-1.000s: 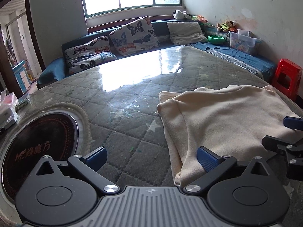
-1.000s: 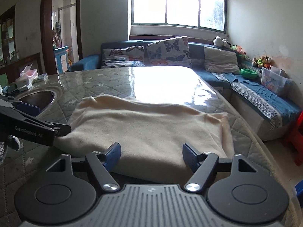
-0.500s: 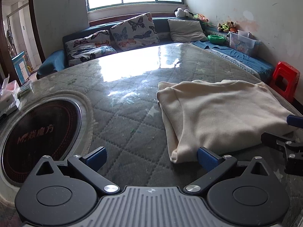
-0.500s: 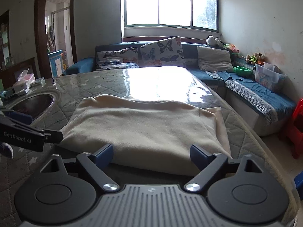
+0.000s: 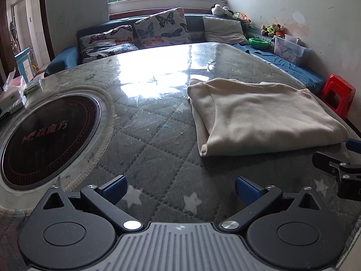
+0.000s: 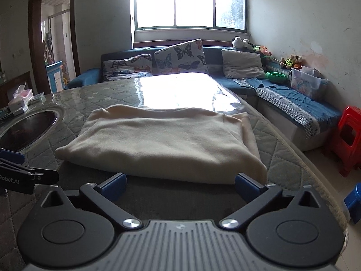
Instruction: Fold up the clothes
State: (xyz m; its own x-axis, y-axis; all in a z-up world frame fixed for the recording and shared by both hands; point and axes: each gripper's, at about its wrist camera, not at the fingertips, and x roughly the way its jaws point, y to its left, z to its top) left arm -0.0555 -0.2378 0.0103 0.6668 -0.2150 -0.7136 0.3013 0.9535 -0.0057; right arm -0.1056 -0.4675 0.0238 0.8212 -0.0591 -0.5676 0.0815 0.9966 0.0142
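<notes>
My left gripper [image 5: 180, 186] and my right gripper [image 6: 180, 184] both have the jaws wide apart and hold nothing. The folded cream garment [image 6: 162, 144] lies just ahead of the right jaws, and ahead and to the right of the left jaws. I think the glossy film on the quilted table [image 5: 158, 140] can let the soft, thick fleece slide and open the fold if I push it.

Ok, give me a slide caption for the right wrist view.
Open right claw poised just short of the folded cream garment on the quilted table.
</notes>
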